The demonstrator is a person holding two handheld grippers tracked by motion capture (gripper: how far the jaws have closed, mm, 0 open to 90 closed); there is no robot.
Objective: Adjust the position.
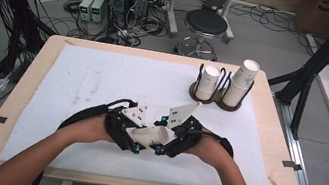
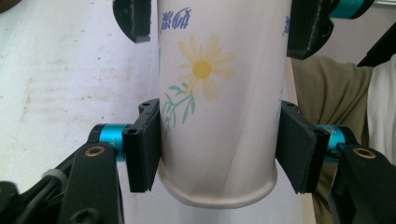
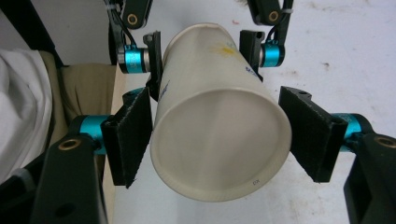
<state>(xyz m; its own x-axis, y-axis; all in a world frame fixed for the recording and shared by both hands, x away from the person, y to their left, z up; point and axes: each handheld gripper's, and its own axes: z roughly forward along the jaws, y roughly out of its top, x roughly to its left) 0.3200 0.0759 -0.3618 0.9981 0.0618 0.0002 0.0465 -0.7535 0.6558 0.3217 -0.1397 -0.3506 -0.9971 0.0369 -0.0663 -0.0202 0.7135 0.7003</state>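
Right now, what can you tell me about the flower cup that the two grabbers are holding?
The paper cup looks like white paper with a printed yellow daisy, green stems and some blue writing, and a rolled rim. It lies on its side above the white mat, near the person's edge of the table. The left gripper has its black pads on both sides near the rim. The right gripper stands at the base end; one pad touches, the other sits just off. The base is recessed. It looks undented.
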